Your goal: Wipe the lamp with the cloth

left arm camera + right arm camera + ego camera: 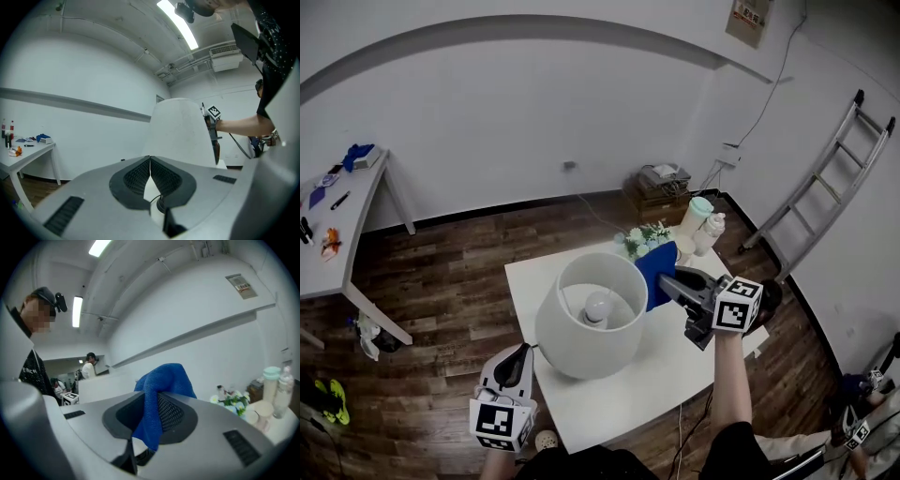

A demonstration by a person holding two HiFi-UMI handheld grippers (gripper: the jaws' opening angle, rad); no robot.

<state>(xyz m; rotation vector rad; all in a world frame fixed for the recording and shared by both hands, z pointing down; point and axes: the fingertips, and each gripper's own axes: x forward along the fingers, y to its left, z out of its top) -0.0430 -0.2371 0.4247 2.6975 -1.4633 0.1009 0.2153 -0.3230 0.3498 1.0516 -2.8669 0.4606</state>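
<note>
right claw (667,277) clamping blue cloth (165,379), beside lamp (586,330)

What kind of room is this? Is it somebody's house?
Probably a workroom or studio, not a lived-in home: bare white walls, a ladder leaning against one wall, and a lone white table in the middle holding the lamp.

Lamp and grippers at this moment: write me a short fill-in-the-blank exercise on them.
1. The right gripper is shut on a ____ cloth, beside the lampshade rim.
2. Between the left gripper jaws, which are together, there is ____.
3. From the head view, a round ____ shows inside the lampshade.
4. The lamp stands on a ____ table.

Missing words: blue; nothing; bulb; white.
</note>
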